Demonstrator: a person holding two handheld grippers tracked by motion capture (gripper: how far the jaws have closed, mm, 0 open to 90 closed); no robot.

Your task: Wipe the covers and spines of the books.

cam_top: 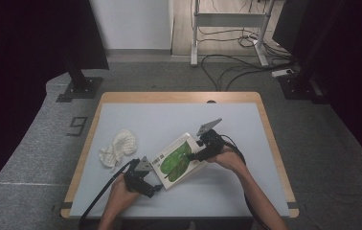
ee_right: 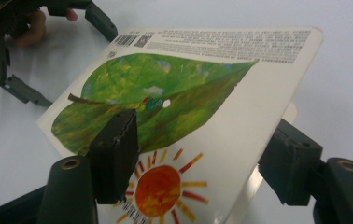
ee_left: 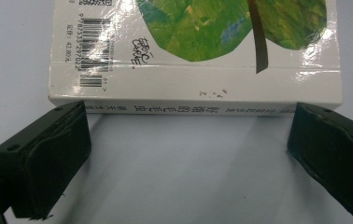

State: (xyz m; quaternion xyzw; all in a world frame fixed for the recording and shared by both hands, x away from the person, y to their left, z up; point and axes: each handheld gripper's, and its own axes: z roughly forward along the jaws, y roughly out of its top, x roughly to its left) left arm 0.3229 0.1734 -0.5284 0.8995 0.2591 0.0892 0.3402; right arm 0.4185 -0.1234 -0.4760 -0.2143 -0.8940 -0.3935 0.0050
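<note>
A white picture book (cam_top: 178, 161) with a large green leaf and an orange sun on its cover lies at an angle in the middle of the table. Its right side is raised off the surface. My right gripper (ee_right: 202, 149) is open. One jaw lies over the cover (ee_right: 188, 93) and the other sits under its lifted edge. My left gripper (ee_left: 186, 140) stands open on the table with both tips right at the book's spine (ee_left: 193, 108), touching or nearly so. In the high view, the left gripper (cam_top: 156, 188) is at the book's near-left corner and the right gripper (cam_top: 198, 154) at its right edge.
A crumpled white mesh cloth (cam_top: 119, 147) lies left of the book. The grey table top (cam_top: 169, 115) has a wooden rim (cam_top: 179, 97). In the right gripper view, the left gripper (ee_right: 67, 56) and the hand holding it sit beyond the book.
</note>
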